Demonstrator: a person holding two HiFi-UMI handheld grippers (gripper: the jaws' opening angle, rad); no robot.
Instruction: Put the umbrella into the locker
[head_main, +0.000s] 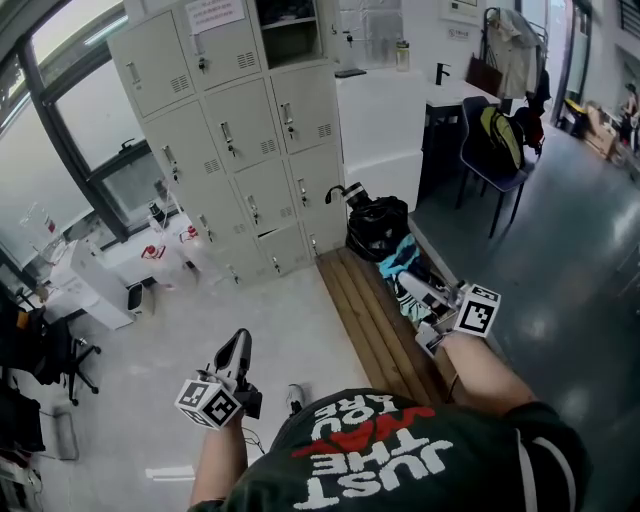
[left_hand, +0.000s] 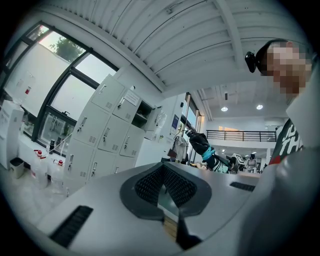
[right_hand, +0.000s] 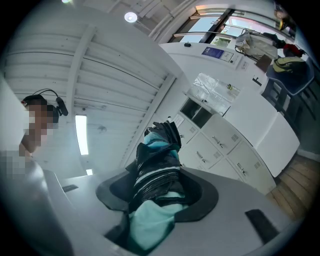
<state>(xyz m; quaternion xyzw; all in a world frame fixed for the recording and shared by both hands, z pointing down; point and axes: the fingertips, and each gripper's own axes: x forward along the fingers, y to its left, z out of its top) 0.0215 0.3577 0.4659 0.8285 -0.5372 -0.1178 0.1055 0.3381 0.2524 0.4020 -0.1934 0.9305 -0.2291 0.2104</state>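
A folded umbrella (head_main: 412, 288) in teal, black and white sticks out over the wooden bench, and my right gripper (head_main: 432, 318) is shut on it. In the right gripper view the umbrella (right_hand: 159, 150) fills the gap between the jaws of my right gripper (right_hand: 160, 170) and points up towards the lockers (right_hand: 225, 145). My left gripper (head_main: 234, 362) hangs over the floor at lower left, jaws together and empty. In its own view my left gripper (left_hand: 162, 172) holds nothing, and the umbrella (left_hand: 206, 150) shows far off. The beige lockers (head_main: 240, 130) stand ahead, with one top compartment (head_main: 288, 30) open.
A wooden bench (head_main: 372, 320) runs along the white counter (head_main: 385, 120). A black bag (head_main: 377, 228) sits at the bench's far end by the lockers. A blue chair (head_main: 495, 150) stands at the right. Boxes and bottles (head_main: 150, 250) lie by the window at left.
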